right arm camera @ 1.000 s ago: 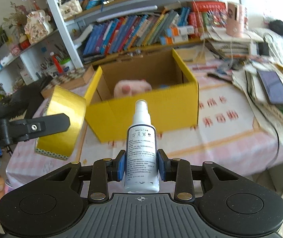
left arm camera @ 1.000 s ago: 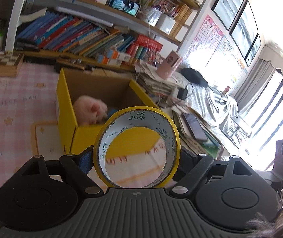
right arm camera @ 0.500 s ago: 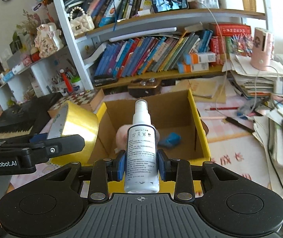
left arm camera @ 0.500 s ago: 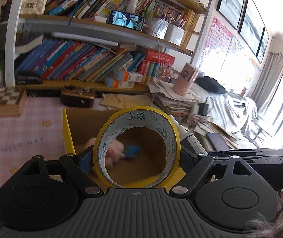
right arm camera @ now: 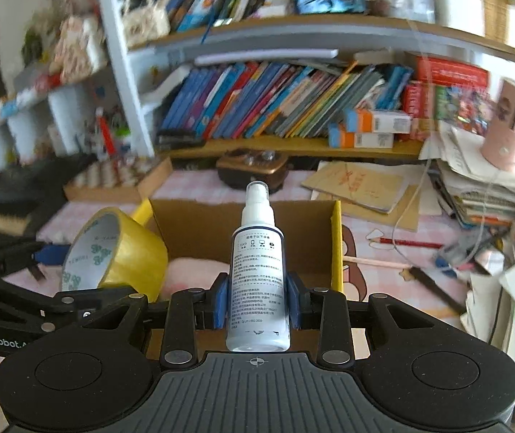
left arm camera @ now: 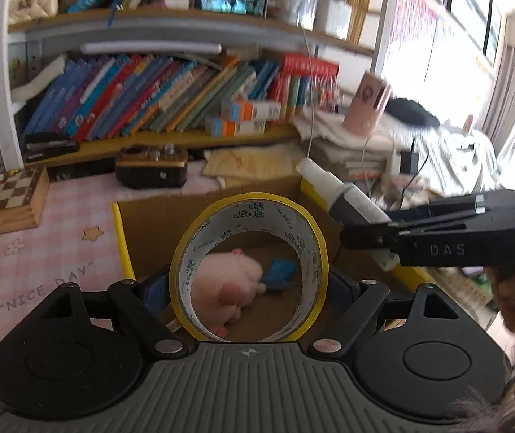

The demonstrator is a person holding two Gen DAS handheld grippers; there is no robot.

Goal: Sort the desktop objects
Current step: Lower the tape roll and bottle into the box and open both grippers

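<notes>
My left gripper (left arm camera: 248, 285) is shut on a yellow tape roll (left arm camera: 311, 245), held on edge above the open yellow cardboard box (left arm camera: 122, 238). Through the roll I see a pink plush toy (left arm camera: 221, 281) and a blue object (left arm camera: 279, 270) on the box floor. My right gripper (right arm camera: 257, 297) is shut on a white spray bottle (right arm camera: 259, 278), held upright over the box (right arm camera: 336, 238). The tape roll (right arm camera: 127, 252) and left gripper show at the left of the right wrist view. The bottle (left arm camera: 333, 187) and right gripper show at the right of the left wrist view.
A pink checked cloth (left arm camera: 40, 252) covers the desk. A chessboard box (left arm camera: 4, 198) lies at left, a brown radio (left arm camera: 151, 167) behind the box, and bookshelves (left arm camera: 167, 97) beyond. Stacked papers, a pink cup (right arm camera: 510, 122), a red pencil (right arm camera: 405, 243) and cables crowd the right.
Both grippers moved forward over the box with their loads. The box interior with the plush and blue object now sits closer beneath them.
</notes>
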